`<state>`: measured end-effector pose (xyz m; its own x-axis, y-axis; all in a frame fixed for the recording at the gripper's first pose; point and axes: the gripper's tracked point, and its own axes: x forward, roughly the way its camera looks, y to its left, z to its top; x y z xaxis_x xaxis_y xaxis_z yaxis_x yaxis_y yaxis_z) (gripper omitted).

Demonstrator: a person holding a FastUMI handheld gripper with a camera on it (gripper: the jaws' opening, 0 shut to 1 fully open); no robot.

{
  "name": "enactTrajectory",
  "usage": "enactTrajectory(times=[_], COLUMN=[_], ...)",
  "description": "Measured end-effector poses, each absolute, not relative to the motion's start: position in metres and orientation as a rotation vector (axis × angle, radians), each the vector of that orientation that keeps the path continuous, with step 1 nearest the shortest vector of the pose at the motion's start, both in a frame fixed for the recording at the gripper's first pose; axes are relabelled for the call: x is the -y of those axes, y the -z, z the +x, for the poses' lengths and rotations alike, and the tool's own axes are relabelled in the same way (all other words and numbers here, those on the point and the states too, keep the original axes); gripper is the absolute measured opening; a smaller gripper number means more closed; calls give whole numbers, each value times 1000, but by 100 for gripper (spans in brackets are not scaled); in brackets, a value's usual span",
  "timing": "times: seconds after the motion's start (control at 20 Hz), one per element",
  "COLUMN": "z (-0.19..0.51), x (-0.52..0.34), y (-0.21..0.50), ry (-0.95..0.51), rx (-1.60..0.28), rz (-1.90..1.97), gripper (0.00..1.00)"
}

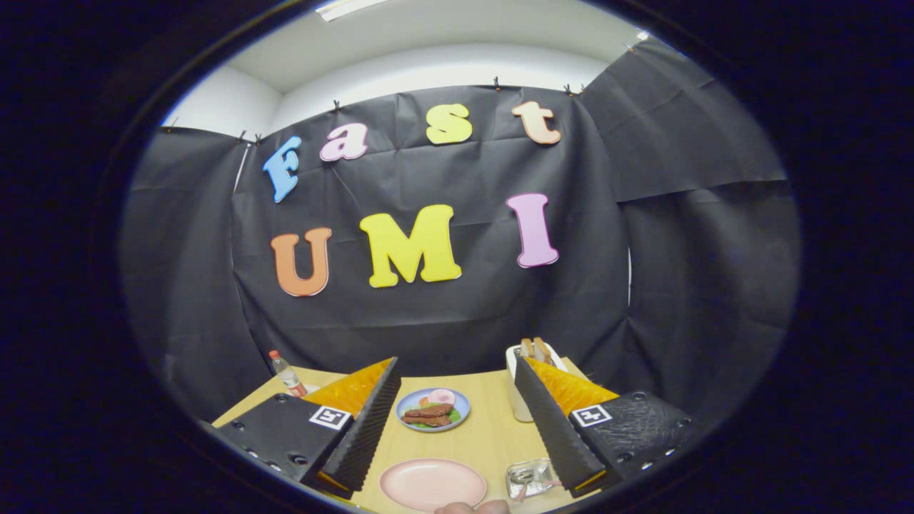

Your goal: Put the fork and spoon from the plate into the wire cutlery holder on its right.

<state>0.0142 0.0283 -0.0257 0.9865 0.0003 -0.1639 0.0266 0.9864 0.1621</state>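
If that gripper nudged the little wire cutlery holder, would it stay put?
Probably not. The small wire cutlery holder, just right of the round pink plate, is open mesh, so likely light, sliding easily on the smooth wooden table. It looks low, so tipping seems unlikely. The gripper is open above them.

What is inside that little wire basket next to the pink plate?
The wire basket holds what look like metal cutlery ends; which pieces is unclear, and one finger of the open tool covers its far side.

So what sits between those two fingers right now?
In the gripper view, the open gripper frames a blue plate of food on the wooden table, with an empty pink plate nearer.
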Motion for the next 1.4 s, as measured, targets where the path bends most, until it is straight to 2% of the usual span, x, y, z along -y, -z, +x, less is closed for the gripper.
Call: enactTrajectory(times=[0.8,1.4], z=[-4,6], x=[-20,-43], y=[26,20], ry=[47,8], rx=[-148,-118], rz=[163,123], gripper=[96,96])
